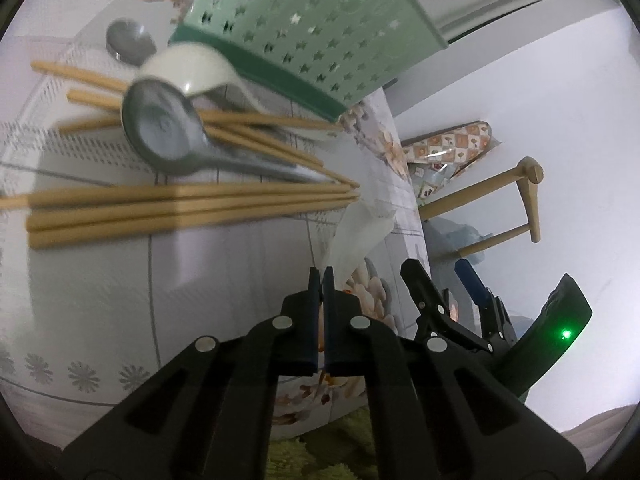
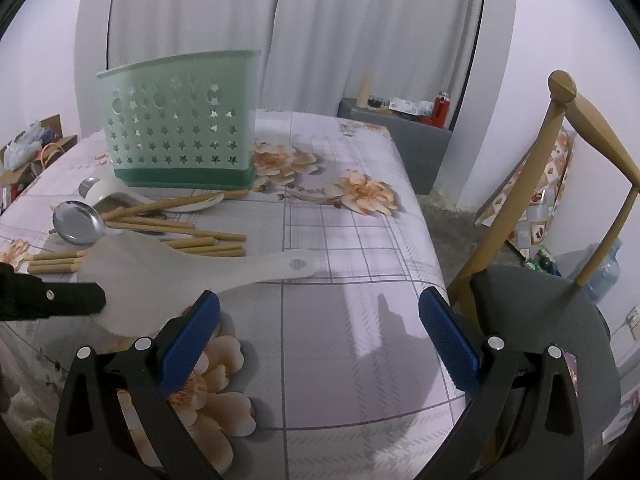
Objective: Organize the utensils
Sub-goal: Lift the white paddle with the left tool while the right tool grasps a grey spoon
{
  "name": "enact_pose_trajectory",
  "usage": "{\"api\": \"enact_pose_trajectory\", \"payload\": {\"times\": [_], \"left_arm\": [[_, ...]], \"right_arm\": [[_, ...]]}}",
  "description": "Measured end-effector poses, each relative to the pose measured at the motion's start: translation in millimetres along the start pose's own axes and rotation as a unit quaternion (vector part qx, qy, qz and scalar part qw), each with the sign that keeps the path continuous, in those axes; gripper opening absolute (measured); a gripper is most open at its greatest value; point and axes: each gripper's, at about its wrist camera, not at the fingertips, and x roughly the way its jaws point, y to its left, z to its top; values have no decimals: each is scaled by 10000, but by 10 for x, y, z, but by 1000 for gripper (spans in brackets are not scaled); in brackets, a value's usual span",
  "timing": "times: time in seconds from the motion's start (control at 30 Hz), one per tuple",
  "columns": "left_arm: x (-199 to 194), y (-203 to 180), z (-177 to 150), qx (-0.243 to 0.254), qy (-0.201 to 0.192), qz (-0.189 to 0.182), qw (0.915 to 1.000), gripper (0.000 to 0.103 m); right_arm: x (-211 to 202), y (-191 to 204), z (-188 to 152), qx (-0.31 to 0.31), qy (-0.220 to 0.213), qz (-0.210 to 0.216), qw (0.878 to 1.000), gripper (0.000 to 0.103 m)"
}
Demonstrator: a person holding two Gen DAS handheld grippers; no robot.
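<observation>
Your left tongs (image 1: 321, 276) are pressed together on the blade edge of the white paddle (image 2: 192, 270), holding it just above the surface (image 2: 340, 320). Your right tongs (image 2: 320, 320) gape wide, gripping nothing, hovering near the surface's front edge. Beyond the paddle: chopsticks (image 1: 180, 208) scattered flat, a steel spoon (image 1: 160, 136) lying across them, a white spoon (image 1: 188, 70) and another steel spoon (image 1: 130, 42) behind. Green holder (image 2: 180, 120) stands upright past the pile. Wooden chair (image 2: 580, 184) to the right.
</observation>
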Motion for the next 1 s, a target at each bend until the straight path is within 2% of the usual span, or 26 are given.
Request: {"api": "enact_pose_trajectory", "payload": {"times": [0.37, 0.67, 0.87, 1.0], "left_arm": [[-323, -33, 37, 350, -555, -7, 9978, 0], [-726, 31, 145, 302, -1164, 4, 9927, 0], [-1215, 137, 183, 271, -1865, 255, 9817, 0], [-1508, 260, 175, 163, -2243, 432, 9734, 0]], "right_arm": [[-115, 59, 23, -71, -213, -45, 9997, 97], [-239, 144, 44, -201, -442, 60, 9988, 97], [-354, 284, 82, -476, -788, 348, 9951, 97], [-395, 514, 189, -832, -977, 766, 9888, 94]]}}
